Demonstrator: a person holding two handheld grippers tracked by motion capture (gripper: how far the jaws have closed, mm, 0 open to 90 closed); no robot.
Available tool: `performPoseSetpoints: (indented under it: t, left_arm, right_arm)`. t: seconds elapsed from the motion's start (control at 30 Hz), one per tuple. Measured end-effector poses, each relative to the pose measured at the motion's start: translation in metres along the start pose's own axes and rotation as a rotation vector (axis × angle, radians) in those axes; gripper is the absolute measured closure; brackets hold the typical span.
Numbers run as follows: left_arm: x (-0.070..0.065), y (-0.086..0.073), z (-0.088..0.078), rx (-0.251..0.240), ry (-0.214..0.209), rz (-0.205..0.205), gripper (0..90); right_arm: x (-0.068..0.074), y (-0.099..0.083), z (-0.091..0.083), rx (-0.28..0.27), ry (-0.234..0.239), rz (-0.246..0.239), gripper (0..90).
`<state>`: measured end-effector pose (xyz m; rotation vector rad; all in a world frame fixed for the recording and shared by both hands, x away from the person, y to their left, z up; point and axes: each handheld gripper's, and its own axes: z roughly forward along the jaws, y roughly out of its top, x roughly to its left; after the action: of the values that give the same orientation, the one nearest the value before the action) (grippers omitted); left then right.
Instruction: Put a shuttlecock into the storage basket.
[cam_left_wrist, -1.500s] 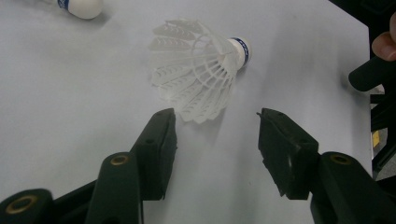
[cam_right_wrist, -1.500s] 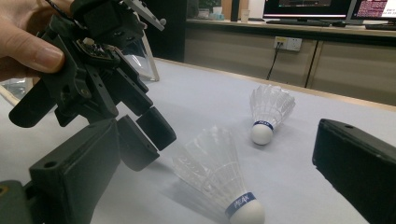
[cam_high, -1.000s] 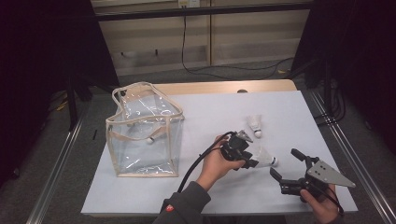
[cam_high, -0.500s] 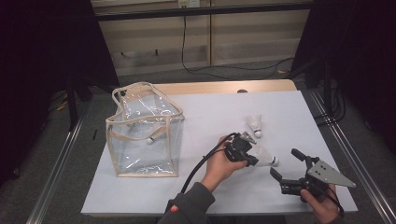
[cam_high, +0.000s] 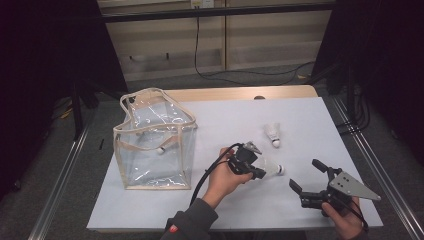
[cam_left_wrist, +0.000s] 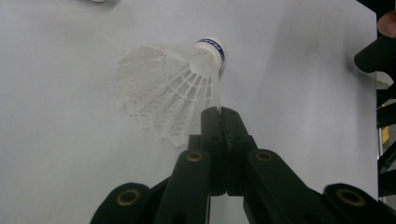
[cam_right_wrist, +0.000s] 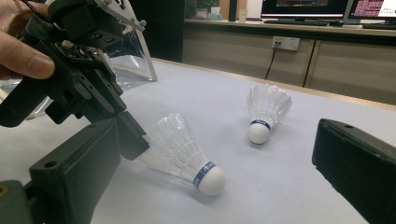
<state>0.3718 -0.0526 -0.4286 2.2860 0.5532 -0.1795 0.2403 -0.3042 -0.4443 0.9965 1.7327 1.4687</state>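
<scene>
A white shuttlecock (cam_high: 272, 169) with a blue band lies on the pale table sheet (cam_high: 310, 115), its cork toward the right. My left gripper (cam_high: 261, 174) is shut on the rim of its feather skirt (cam_left_wrist: 168, 93); in the left gripper view the two black jaws meet with the skirt's edge pinched at their tips. A second shuttlecock (cam_high: 272, 134) stands on its cork farther back. My right gripper (cam_high: 306, 174) is held open near the front right, its jaws wide apart and aimed at the held shuttlecock (cam_right_wrist: 182, 149), with nothing between them.
A clear plastic bag (cam_high: 155, 145) with beige trim and handles stands upright at the left, open at the top, with a shuttlecock (cam_high: 160, 149) inside. Metal rails run along both sides of the table. A black cable trails from the left gripper toward the front edge.
The left gripper's jaws closed on the shuttlecock's skirt and the hand shifted slightly left with it. The right gripper stayed put.
</scene>
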Motion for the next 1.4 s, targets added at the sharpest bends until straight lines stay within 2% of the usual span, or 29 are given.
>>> performPoseSetpoints:
  t: [0.1,0.2,0.5,0.6,0.7,0.8,0.9,1.2,1.4]
  left_arm:
    - [0.001,0.001,0.002,-0.017,0.006,-0.010,81.7]
    - [-0.001,0.003,0.010,-0.027,-0.010,-0.020,79.1]
    - [-0.005,0.012,0.030,-0.029,-0.007,-0.005,79.9]
    - [-0.005,0.012,0.033,-0.018,-0.015,-0.018,83.3]
    - [-0.005,0.012,0.030,-0.006,-0.041,-0.025,86.6]
    - [-0.005,0.012,0.025,0.013,-0.052,-0.020,88.2]
    - [-0.006,0.011,0.019,0.019,-0.059,-0.032,88.6]
    - [0.000,0.010,-0.003,0.014,-0.069,-0.053,88.8]
    - [0.001,0.012,-0.014,0.021,-0.065,-0.051,88.7]
  right_arm:
    - [0.001,0.001,0.000,0.001,0.000,-0.002,0.9]
    - [0.002,0.000,0.000,0.001,0.002,-0.001,0.9]
    - [-0.001,-0.001,-0.001,-0.001,-0.002,0.007,0.9]
    - [0.000,0.000,-0.001,0.002,-0.001,0.007,1.0]
    - [0.000,0.000,-0.001,0.001,0.000,0.010,1.0]
    - [0.000,0.000,-0.001,0.002,-0.001,0.007,0.9]
    - [0.000,0.000,0.000,-0.001,0.000,0.001,0.9]
    - [0.000,0.000,0.000,-0.003,0.001,0.000,0.9]
    - [0.000,0.000,0.000,-0.003,0.000,0.000,0.9]
